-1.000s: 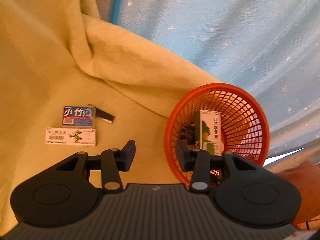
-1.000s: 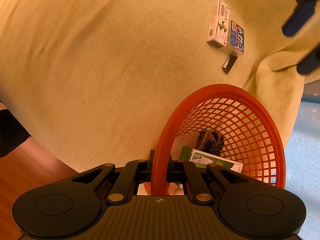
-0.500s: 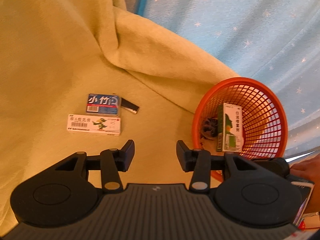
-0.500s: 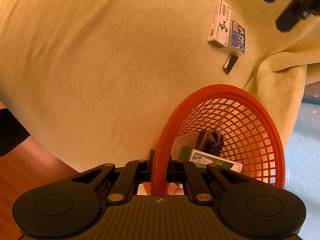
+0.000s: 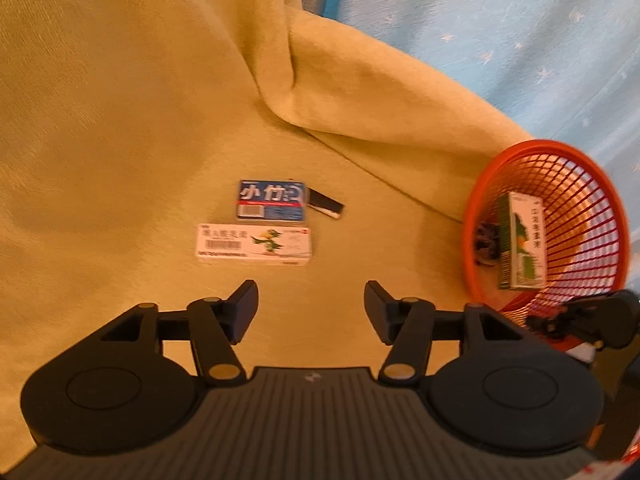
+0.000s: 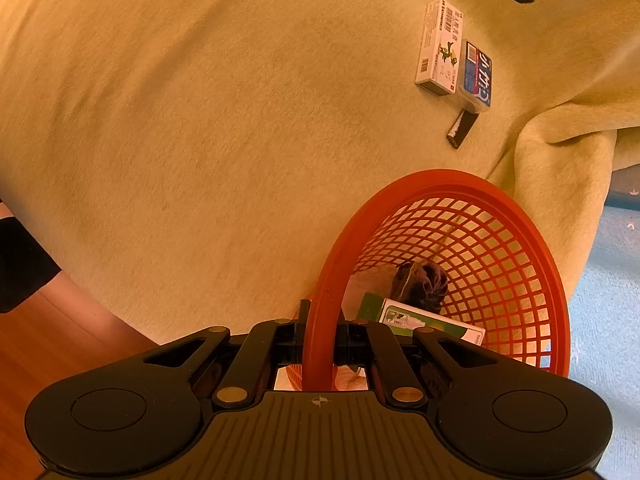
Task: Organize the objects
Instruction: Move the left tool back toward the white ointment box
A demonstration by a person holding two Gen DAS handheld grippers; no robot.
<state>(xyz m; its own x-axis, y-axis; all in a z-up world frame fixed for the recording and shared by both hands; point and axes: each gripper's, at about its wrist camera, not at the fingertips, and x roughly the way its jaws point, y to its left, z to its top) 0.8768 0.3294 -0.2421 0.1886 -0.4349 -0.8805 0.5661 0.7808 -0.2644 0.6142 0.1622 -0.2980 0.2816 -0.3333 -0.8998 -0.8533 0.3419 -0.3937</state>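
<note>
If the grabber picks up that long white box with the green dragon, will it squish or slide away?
The white box looks like thin card, so it is probably light and might dent under a hard squeeze. It lies flat on the fuzzy yellow blanket, so it likely won't roll or slide far. The open left gripper would probably grip best across its narrow width.

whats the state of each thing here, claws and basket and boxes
left claw: open, empty, above the blanket
right claw: shut on the orange basket rim
orange basket: tilted, holds two items
green box: inside the basket, leaning on its mesh wall
dark bundle: inside the basket, beside the green box
white box: flat on the blanket
blue box: flat, beside the white box
black stick: flat, at the blue box's end
</note>
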